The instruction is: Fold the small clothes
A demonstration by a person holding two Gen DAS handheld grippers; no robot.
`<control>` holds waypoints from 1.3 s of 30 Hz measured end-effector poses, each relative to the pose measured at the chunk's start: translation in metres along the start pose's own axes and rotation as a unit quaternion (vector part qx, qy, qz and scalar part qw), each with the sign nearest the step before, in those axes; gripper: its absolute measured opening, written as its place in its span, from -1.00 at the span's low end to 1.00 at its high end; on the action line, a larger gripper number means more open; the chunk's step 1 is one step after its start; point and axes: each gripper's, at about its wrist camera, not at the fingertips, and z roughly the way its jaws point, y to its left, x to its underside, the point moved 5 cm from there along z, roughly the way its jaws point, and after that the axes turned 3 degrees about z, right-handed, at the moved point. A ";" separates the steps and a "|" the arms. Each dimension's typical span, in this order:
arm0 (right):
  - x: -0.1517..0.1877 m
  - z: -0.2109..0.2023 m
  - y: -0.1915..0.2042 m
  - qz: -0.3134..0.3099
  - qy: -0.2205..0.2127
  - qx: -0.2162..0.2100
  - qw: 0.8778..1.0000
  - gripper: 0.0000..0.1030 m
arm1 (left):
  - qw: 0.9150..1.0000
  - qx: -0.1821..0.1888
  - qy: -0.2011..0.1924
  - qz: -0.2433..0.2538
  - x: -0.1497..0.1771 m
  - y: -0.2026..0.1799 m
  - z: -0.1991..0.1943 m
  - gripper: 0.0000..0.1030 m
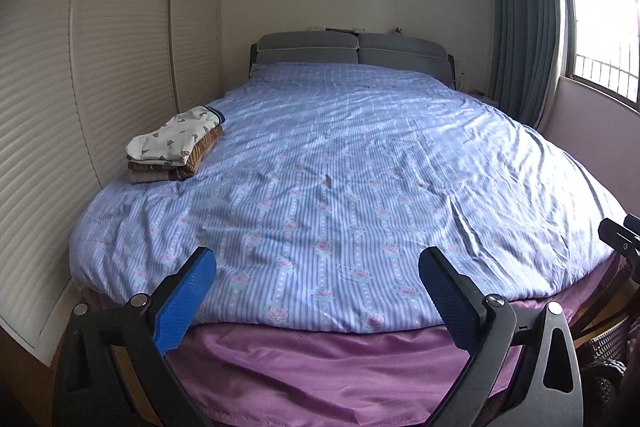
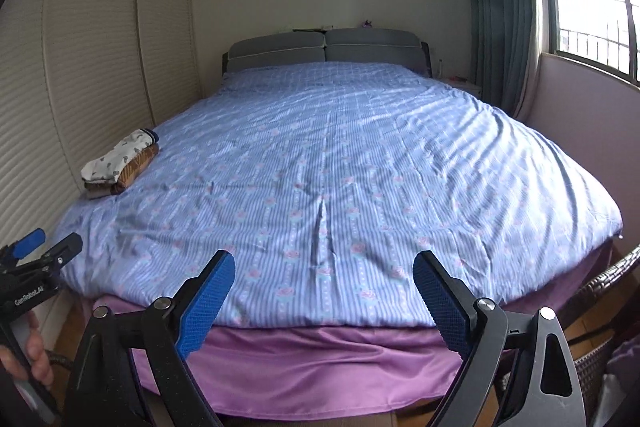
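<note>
A: Left claw [image 1: 318, 267] — state?

B: Blue pads spread wide apart, nothing between them. It hangs off the foot of the bed [image 1: 340, 163], over the purple sheet [image 1: 320, 359]. Right claw [image 2: 324, 271] likewise: pads apart, holding nothing, same end of the bed.

A: The clothes?

B: One folded stack of clothes [image 1: 174, 147], a white patterned piece on top of brown ones. It lies on the blue striped quilt at the bed's left edge, next to the ribbed wardrobe doors [image 1: 80, 87]. Well apart from both claws, ahead and to their left.

A: Anything else?

B: Grey headboard [image 1: 352, 47] at the far end, curtain [image 1: 524, 19] and window [image 1: 600, 27] at right.
</note>
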 end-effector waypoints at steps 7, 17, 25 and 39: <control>-0.010 -0.023 -0.005 -0.008 -0.023 0.001 1.000 0.78 | 1.000 -0.003 0.014 -0.008 0.003 -0.001 -0.016 1.00; -0.019 -0.041 -0.009 -0.015 -0.034 0.009 0.999 0.78 | 1.000 -0.008 -0.009 0.000 -0.005 -0.008 -0.031 1.00; -0.021 -0.047 -0.004 -0.026 -0.044 0.011 0.999 0.78 | 1.000 -0.005 -0.009 -0.001 -0.006 -0.007 -0.034 1.00; -0.022 -0.050 -0.007 -0.019 -0.048 0.005 0.999 0.78 | 1.000 -0.004 -0.008 0.001 -0.008 -0.009 -0.034 1.00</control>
